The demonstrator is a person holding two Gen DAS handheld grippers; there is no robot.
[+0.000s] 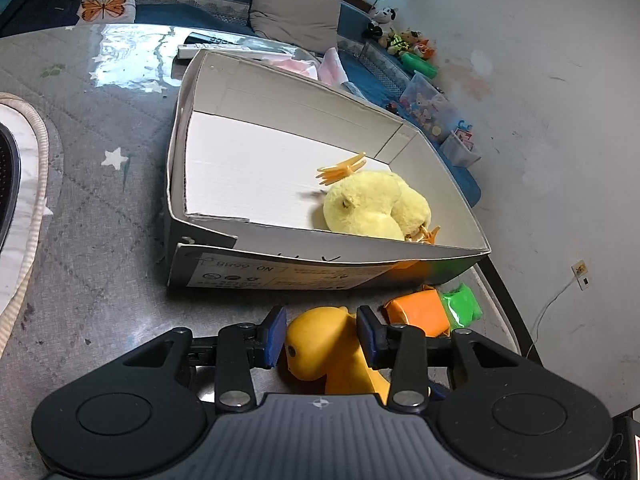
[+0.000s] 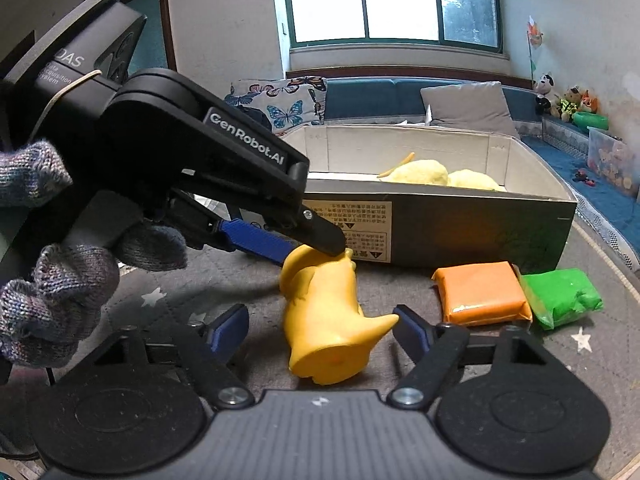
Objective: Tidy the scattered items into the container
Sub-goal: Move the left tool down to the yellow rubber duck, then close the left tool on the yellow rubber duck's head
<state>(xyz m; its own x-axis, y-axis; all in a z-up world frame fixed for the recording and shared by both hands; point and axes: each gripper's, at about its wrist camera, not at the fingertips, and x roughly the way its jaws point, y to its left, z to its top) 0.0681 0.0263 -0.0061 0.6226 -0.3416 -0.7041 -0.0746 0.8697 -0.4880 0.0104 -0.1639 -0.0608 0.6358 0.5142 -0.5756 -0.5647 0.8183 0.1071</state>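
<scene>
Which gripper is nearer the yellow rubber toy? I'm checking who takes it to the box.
Left. The left gripper has its pads on either side of the yellow rubber toy, touching its head; the right gripper sits open around its base.

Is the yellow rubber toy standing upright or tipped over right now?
Tipped over: the yellow rubber toy lies on its side on the mat, flat base facing the right wrist camera, outside the box.
</scene>
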